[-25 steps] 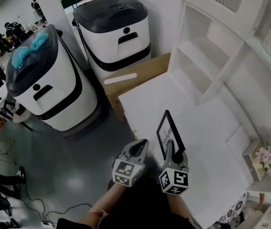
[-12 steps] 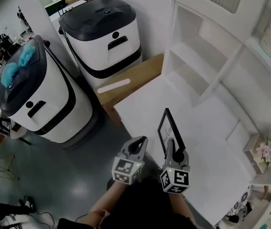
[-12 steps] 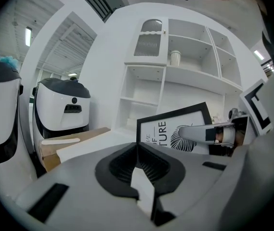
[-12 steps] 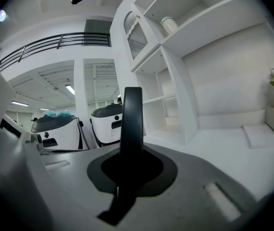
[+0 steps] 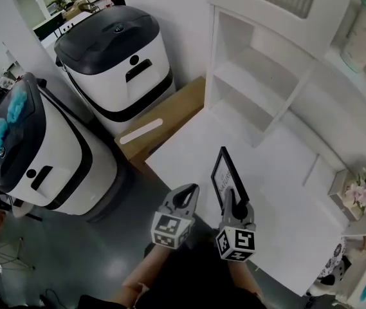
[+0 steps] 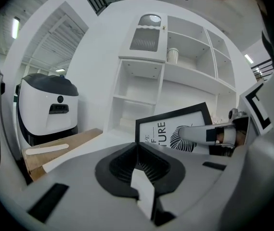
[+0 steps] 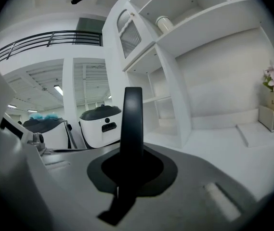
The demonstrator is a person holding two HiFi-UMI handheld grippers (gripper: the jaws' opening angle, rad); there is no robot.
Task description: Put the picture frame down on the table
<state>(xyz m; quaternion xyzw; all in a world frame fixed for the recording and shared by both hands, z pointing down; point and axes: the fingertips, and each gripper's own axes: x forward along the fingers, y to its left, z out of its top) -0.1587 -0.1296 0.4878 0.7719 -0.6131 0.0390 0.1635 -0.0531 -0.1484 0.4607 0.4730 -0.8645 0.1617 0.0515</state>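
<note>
Right gripper (image 5: 231,198) is clamping the thin, black-rimmed rectangular picture frame (image 5: 226,174) upright over the smooth white table's (image 5: 285,192) near-left part, while left gripper (image 5: 184,198) is hovering just left, ridged jaws together, empty.

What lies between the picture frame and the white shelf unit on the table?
Nothing. In the head view, the table top is bare between the picture frame and the shelf unit.
</note>
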